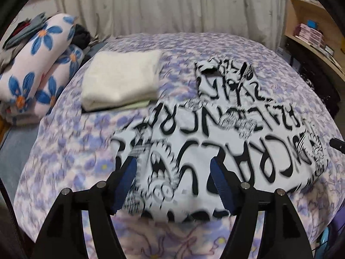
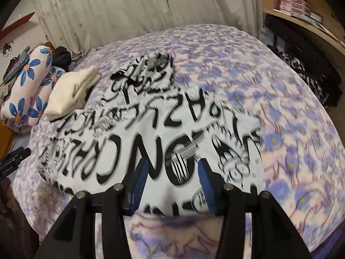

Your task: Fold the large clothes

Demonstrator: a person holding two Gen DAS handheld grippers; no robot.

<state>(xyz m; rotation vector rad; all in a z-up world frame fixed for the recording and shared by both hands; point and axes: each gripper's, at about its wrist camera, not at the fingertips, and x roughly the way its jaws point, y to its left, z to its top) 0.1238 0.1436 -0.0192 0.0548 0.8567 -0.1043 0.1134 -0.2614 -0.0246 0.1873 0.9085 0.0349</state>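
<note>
Jaws of both grippers, left (image 1: 173,161) and right (image 2: 172,164), stand apart above the soft, light shirt (image 1: 215,151) on the bed (image 1: 75,151); pinch its near hem corners.

Shirt (image 1: 215,142) on bed (image 1: 71,157), towel (image 1: 120,79) behind-left

We see the right gripper (image 2: 172,168) parted above the black-lettered white garment (image 2: 151,133) spread on our floral bed (image 2: 291,118).

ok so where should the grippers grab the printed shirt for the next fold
Probably the near hem of the printed shirt, one corner per gripper, coming from the near edge of the bed. It lies flat with the collar end far away, so that hem is the closest free edge. Both the left gripper and right gripper are open above it.
</note>
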